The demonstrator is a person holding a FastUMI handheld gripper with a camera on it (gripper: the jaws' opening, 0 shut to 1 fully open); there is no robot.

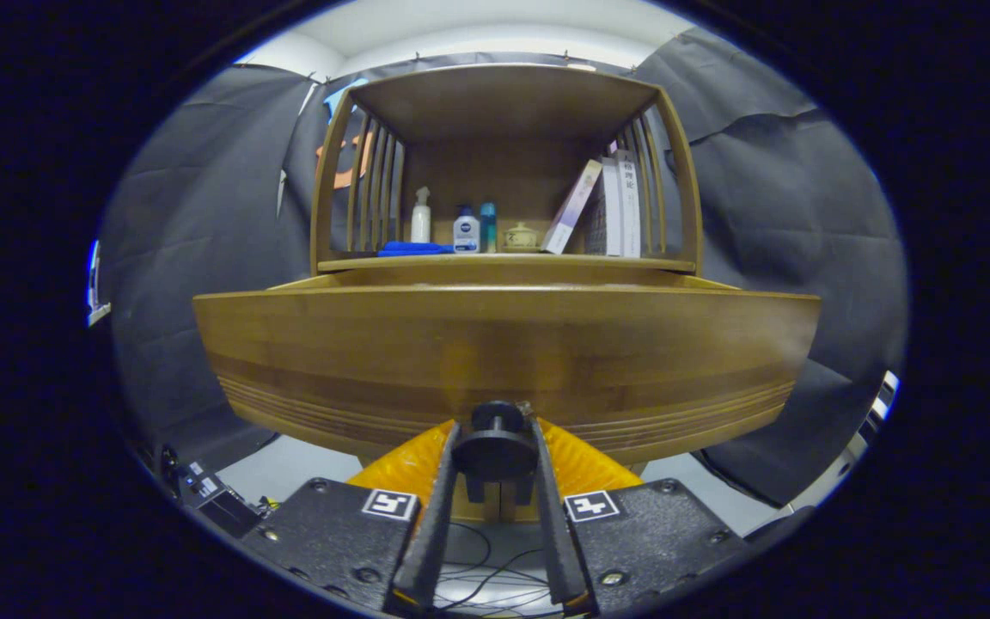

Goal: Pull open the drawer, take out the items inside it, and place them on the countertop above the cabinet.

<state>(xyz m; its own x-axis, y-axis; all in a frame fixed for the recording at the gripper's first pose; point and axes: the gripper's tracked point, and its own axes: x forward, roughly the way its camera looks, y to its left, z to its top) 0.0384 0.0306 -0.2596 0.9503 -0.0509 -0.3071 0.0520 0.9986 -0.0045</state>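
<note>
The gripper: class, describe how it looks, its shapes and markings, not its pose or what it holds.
The gripper has two long narrow fingers mounted on blocky black bodies with a rough texture and visible screws. Each body carries a square black-and-white marker.

No legible text on bottles, books.

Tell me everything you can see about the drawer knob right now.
The drawer knob is a dark, round, disc-shaped pull on a short stem, looking like matte metal or plastic. It sticks out from the lower middle of the wooden drawer front, which is pulled out toward the camera. The gripper has its jaws closed on it, one finger pressing each side.
</note>
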